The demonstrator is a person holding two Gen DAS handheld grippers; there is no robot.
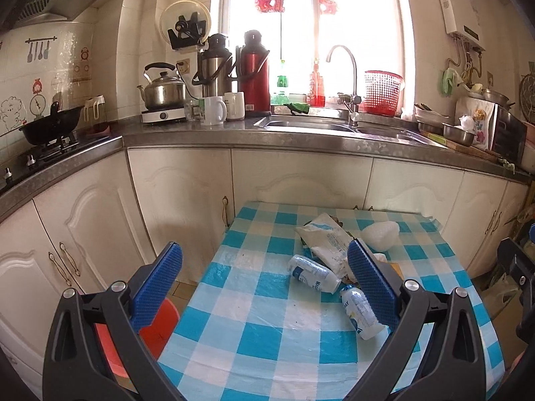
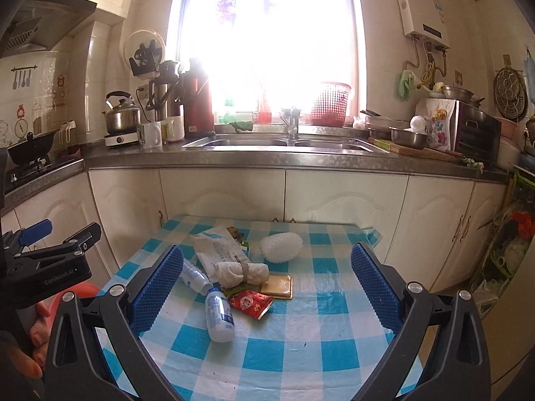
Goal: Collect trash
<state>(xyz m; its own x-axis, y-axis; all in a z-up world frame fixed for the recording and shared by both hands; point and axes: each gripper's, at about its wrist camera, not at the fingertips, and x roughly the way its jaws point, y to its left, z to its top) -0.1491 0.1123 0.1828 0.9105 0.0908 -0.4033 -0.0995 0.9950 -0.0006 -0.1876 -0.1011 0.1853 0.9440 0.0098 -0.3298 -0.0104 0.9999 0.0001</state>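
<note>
A small table with a blue checked cloth (image 1: pixel 267 344) (image 2: pixel 301 344) holds the trash. There are two empty white plastic bottles (image 1: pixel 312 273) (image 1: pixel 359 312), a crumpled white bag (image 1: pixel 329 239), a white foam net (image 2: pixel 281 247), a rolled white rag (image 2: pixel 240 272), a red sachet (image 2: pixel 250 302) and a gold packet (image 2: pixel 277 285). The near bottle (image 2: pixel 219 314) also shows in the right wrist view. My left gripper (image 1: pixel 265 275) is open above the table's left part. My right gripper (image 2: pixel 267 274) is open above the pile. Both are empty.
A red bin or stool (image 1: pixel 157 330) stands left of the table. White cabinets (image 1: pixel 184 200) and a counter with a sink (image 1: pixel 317 125), kettle (image 1: pixel 164 88) and flasks (image 1: pixel 255 70) lie beyond. Cluttered shelves (image 2: pixel 508 244) stand at the right.
</note>
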